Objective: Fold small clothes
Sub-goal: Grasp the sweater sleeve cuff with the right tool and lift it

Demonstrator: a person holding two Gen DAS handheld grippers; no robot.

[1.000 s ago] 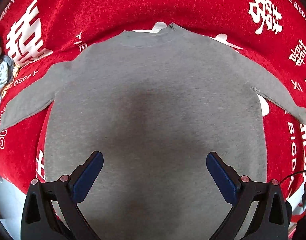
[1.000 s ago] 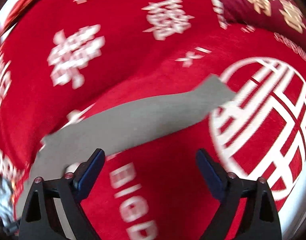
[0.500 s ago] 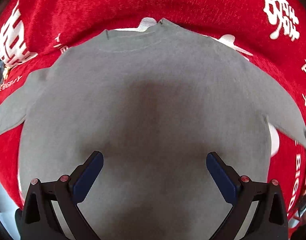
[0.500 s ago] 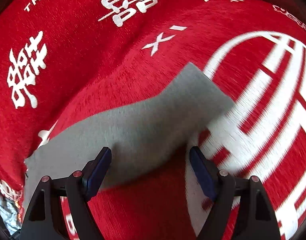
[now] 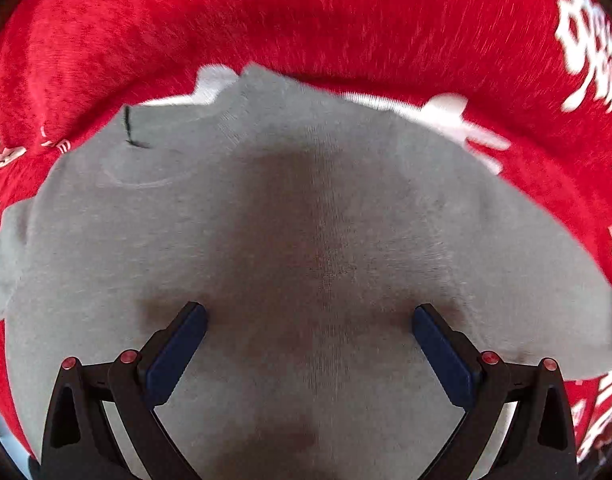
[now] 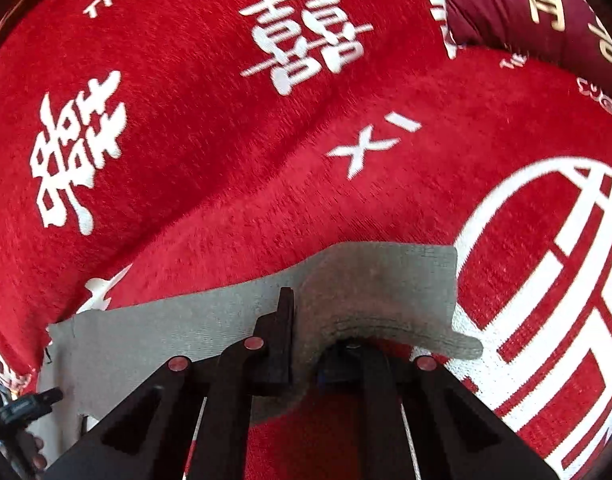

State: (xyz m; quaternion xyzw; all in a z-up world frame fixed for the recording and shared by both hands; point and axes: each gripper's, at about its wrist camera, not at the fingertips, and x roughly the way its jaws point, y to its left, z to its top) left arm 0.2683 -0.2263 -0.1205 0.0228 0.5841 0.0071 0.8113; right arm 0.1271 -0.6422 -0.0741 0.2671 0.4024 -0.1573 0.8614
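Grey, soft, light sweater (image 5: 306,240) looks floppy; best held by sleeve ends. Right gripper (image 6: 306,344) has clamped the sleeve cuff (image 6: 386,280); left gripper (image 5: 308,344) jaws gape above its body.

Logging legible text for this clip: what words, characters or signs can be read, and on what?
"THE B…", cut off by the frame edge: red blanket.
"囍", white, twice: red blanket.
"XI": red blanket.
"有", gold: dark red cushion.
Small white lettering below the cushion: too blurred.
Grey sweater: no text.

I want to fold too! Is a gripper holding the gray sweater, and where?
Yes: the right gripper pinches the gray sweater near its sleeve cuff. The left gripper holds nothing.
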